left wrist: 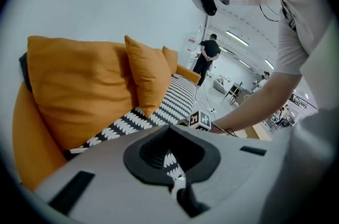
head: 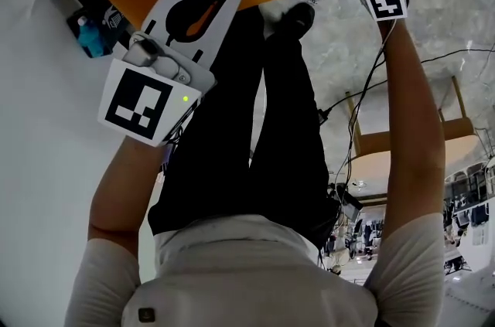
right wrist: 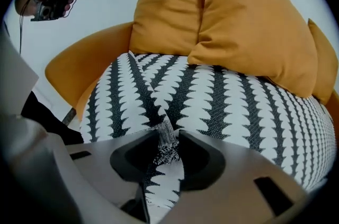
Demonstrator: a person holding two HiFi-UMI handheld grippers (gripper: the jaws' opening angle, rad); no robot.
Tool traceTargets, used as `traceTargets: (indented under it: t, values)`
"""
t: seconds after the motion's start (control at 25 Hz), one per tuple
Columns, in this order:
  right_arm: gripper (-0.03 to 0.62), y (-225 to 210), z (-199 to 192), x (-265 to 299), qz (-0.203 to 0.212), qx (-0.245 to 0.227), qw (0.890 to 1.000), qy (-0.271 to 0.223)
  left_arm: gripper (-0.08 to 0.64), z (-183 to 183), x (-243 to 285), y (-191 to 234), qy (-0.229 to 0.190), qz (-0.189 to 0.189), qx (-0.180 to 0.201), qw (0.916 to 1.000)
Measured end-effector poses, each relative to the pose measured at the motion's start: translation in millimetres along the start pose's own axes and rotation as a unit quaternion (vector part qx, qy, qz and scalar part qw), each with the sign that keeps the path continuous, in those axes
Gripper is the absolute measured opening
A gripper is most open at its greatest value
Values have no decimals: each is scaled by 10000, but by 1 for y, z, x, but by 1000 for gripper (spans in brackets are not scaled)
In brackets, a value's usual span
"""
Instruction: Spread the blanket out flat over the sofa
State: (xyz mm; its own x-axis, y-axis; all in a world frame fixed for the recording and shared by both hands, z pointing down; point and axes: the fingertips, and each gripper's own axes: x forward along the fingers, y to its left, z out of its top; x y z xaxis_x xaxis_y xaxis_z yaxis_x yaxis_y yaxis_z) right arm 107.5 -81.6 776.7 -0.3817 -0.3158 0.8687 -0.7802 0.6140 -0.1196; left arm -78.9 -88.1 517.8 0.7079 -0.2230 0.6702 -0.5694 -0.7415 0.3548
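Plain white short-sleeved shirt [head: 255, 271]; black trousers [head: 232, 163] — black shoe [head: 294, 18]

sofa [right wrist: 74, 72]: orange | on it: black-white patterned blanket [right wrist: 238, 106], three orange cushions [right wrist: 254, 21]

Saw a blanket [right wrist: 238, 106] of woven cloth, matt and coarse-grained. Found the sofa [right wrist: 79, 69] and its cushions [right wrist: 254, 21] covered in matt orange cloth, finely textured. Noted smooth matt grey plastic on the left tool [left wrist: 170, 157] and right tool [right wrist: 167, 139], with dark ribbed pads [left wrist: 152, 151]. Took the floor [head: 441, 32] for polished stone, the chair [head: 402, 141] for bare wood.
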Motion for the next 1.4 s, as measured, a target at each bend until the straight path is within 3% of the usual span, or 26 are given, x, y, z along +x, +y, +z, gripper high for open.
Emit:
traceTargets:
  t: [0.12,0.24,0.4,0.52,0.76,0.92,1.08,1.24,1.4]
  values:
    - [44,8,9,-7,-75,-263,9996,-4,6,2,-6,-2,-44,18,-35,10000]
    - [37,19,9,-18,-87,-292,9995,-101,6,7,-6,-12,-306,21,-64,9995]
    - [37,53,18,-47,70,-385,9984,-401,6,-4,-17,-23,-244,140,-180,9994]
    - [37,99,27,-71,246,-718,9957,-539,6,-12,-35,-23,-293,283,-337,9986]
    - [37,210,38,-116,1017,-1575,9802,-637,6,0,-72,-30,-705,550,-489,9948]
    - [37,265,8,-113,1565,-1975,9667,-450,6,-9,-74,-44,-773,683,-624,9927]
    - [35,275,-52,-96,2135,-2308,9492,-152,6,2,-25,-68,-789,710,-730,9917]
    - [34,281,-91,-43,2330,-2554,9382,171,6,-7,6,-63,-776,748,-863,9904]
    - [34,295,-96,2,2318,-2777,9305,569,6,-4,-6,-47,-608,790,-865,9913]
